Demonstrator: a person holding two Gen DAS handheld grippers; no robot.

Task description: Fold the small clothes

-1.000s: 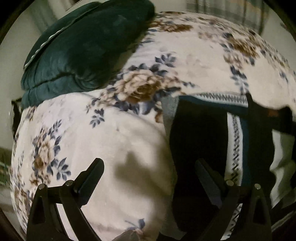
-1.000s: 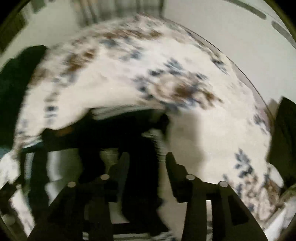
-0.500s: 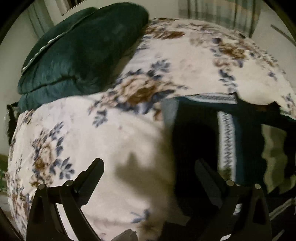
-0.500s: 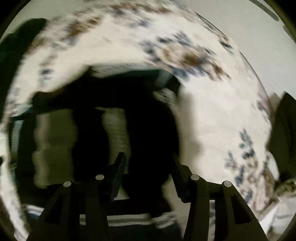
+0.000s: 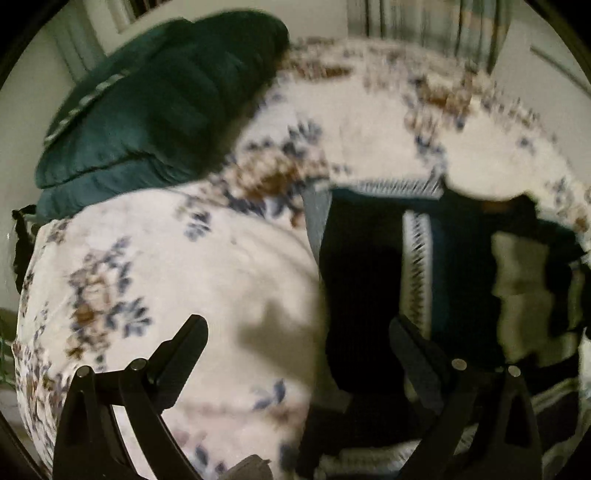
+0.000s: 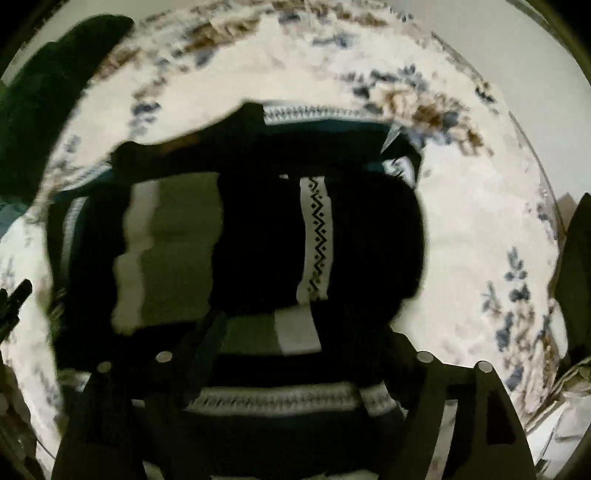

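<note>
A dark knit sweater [image 6: 258,236] with white zigzag bands and pale panels lies spread on the floral bedspread [image 6: 480,221]. My right gripper [image 6: 306,332] is open and empty, hovering low over the sweater's near part, with fingers on either side of a white band. In the left wrist view the sweater [image 5: 369,277] fills the right half. My left gripper [image 5: 295,332] is wide open and empty, its right finger [image 5: 417,350] over the sweater's left edge and its left finger over the bare bedspread [image 5: 184,266].
A dark green quilted pillow [image 5: 159,114] lies at the back left of the bed; it also shows in the right wrist view [image 6: 48,92]. Striped curtains [image 5: 424,29] hang behind. A dark object [image 6: 576,266] stands at the bed's right edge.
My right gripper has opened wider and moved forward over the sweater, which now fills its view. My left gripper has shifted slightly; the sweater sits a little lower in its view.
</note>
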